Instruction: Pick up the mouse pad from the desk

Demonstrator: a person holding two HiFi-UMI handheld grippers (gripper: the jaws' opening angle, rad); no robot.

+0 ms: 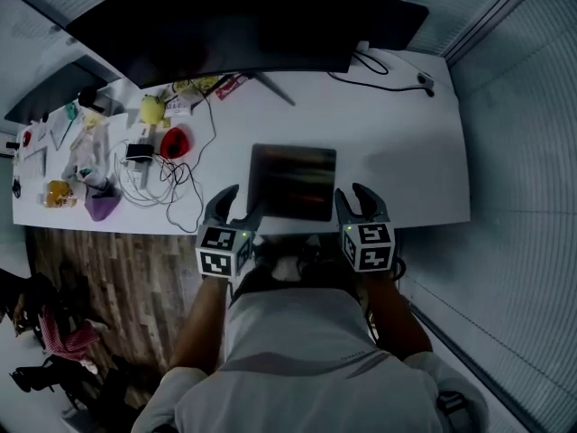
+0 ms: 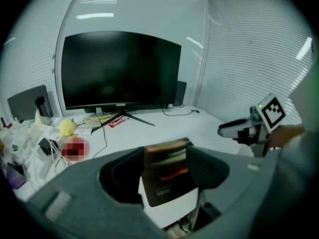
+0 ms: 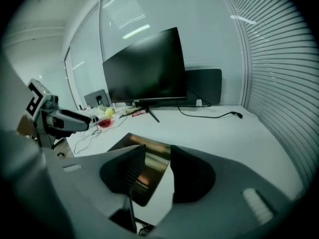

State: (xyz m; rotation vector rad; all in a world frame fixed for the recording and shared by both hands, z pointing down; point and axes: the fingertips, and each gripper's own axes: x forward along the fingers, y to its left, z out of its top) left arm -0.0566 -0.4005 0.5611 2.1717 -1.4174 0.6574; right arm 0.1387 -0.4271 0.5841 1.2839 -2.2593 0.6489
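Observation:
The mouse pad (image 1: 293,181) is a dark rectangle lying flat on the white desk (image 1: 410,165), close to its front edge. My left gripper (image 1: 242,201) sits at the pad's front left corner and my right gripper (image 1: 352,193) at its front right corner. Both stand open. In the left gripper view the pad (image 2: 167,171) shows in the gap between the jaws, with the right gripper (image 2: 244,129) off to the right. From the right gripper view the pad (image 3: 149,166) also lies in the gap between those jaws. No pad of either gripper presses on it.
A large dark monitor (image 1: 225,21) stands at the back of the desk. The left part holds a red object (image 1: 175,141), a yellow ball (image 1: 151,109), tangled cables (image 1: 167,183) and a purple cup (image 1: 102,206). A cable (image 1: 388,81) runs at the back right.

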